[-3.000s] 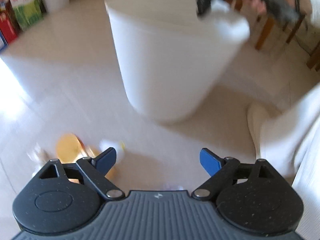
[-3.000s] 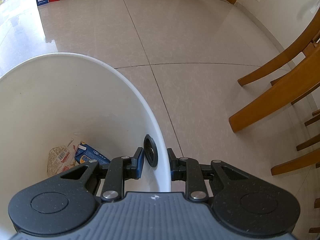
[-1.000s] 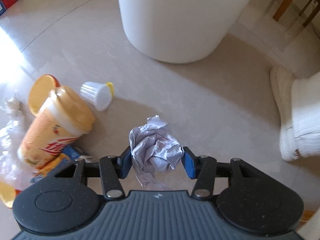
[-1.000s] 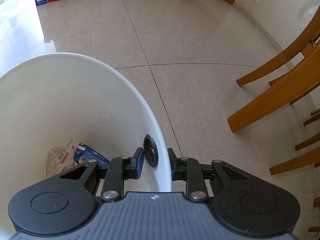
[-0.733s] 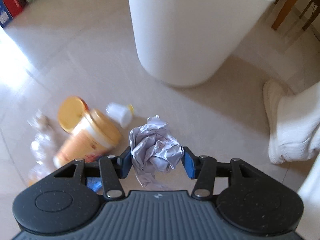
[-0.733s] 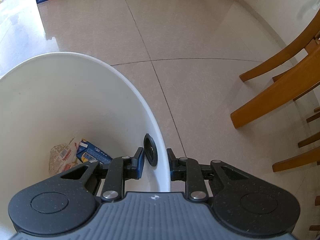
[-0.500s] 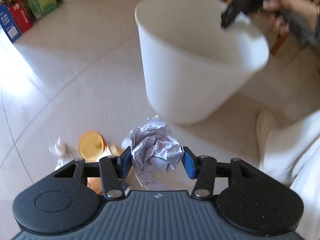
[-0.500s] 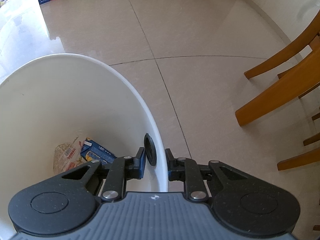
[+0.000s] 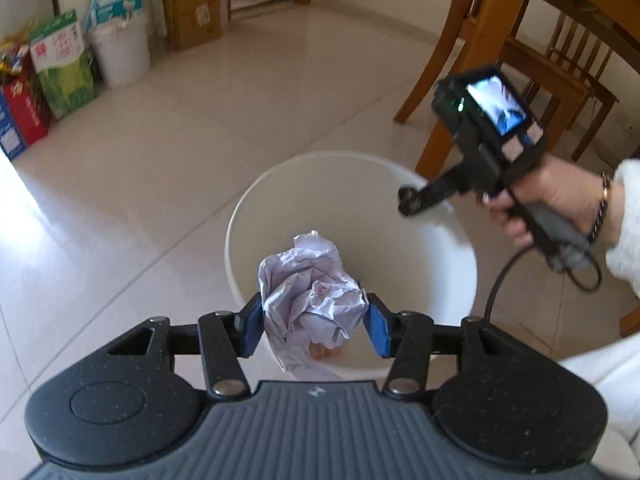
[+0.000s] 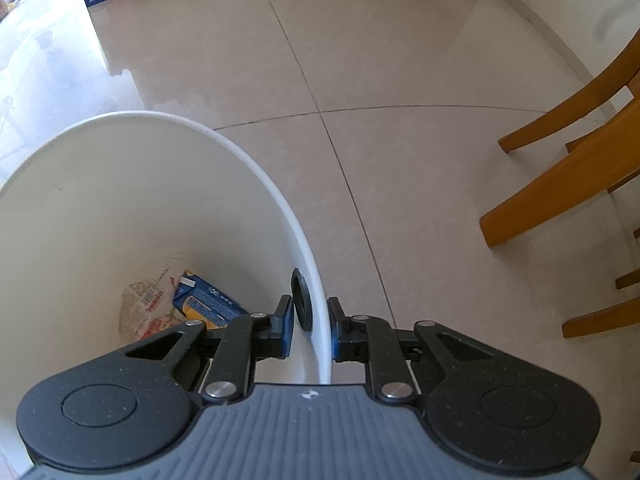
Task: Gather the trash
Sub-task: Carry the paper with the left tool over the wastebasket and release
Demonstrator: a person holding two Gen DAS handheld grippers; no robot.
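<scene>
- Left gripper (image 9: pixel 314 322) pinching a crumpled paper ball (image 9: pixel 312 292) between blue pads, held over the open mouth of the white bin (image 9: pixel 248 208), probably so that a release drops it straight in.
- Right gripper (image 10: pixel 310 328) straddling the bin's rim (image 10: pixel 280 196), one finger inside and one outside, jaws just closing on the wall; likely a steadying grip so the bin stays put during the drop.
- Left view only: the person's right hand (image 9: pixel 560 200) around the other gripper's handle, wooden chairs (image 9: pixel 480 60) behind, cartons (image 9: pixel 60 64) along the far wall.
- Right view only: the bin's bottom, already holding a blue carton (image 10: pixel 208 304) and a printed wrapper (image 10: pixel 148 308).
</scene>
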